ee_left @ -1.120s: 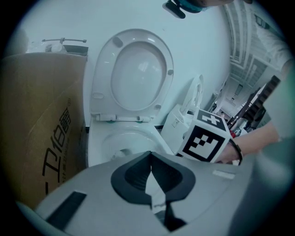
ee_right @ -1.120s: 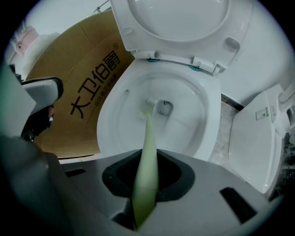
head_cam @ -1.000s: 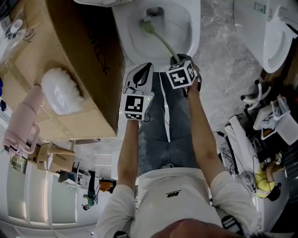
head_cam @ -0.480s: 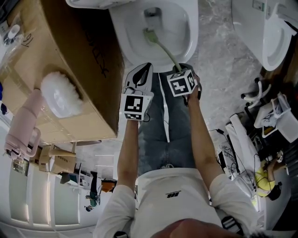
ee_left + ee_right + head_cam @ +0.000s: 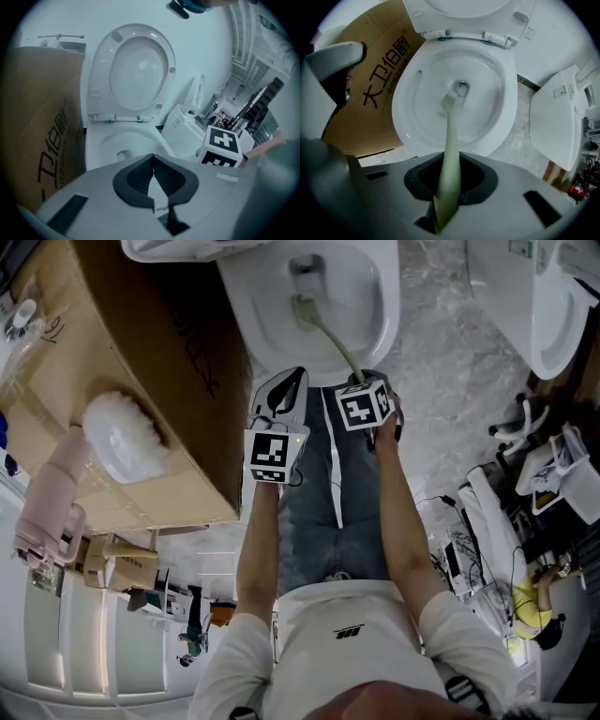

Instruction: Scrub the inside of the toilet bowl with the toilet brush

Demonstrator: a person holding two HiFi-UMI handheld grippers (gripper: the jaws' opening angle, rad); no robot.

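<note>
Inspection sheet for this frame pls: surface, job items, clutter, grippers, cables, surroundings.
Surface: grey marbled floor, bare beside the toilet.
Job's things: toilet bowl is open, with the seat lid raised. The green toilet brush reaches into the bowl, its head close to the drain.
Clutter: a cardboard box stands tight against the bowl's left side, and a white fluffy item on a pink handle lies on it.
Grippers: the right gripper is shut on the toilet brush handle. The left gripper has its jaws together with nothing between them, and sits over the bowl's near rim.
Cables: a tangle of cables lies on the floor at the right.
Surroundings: a second toilet is at the right.
</note>
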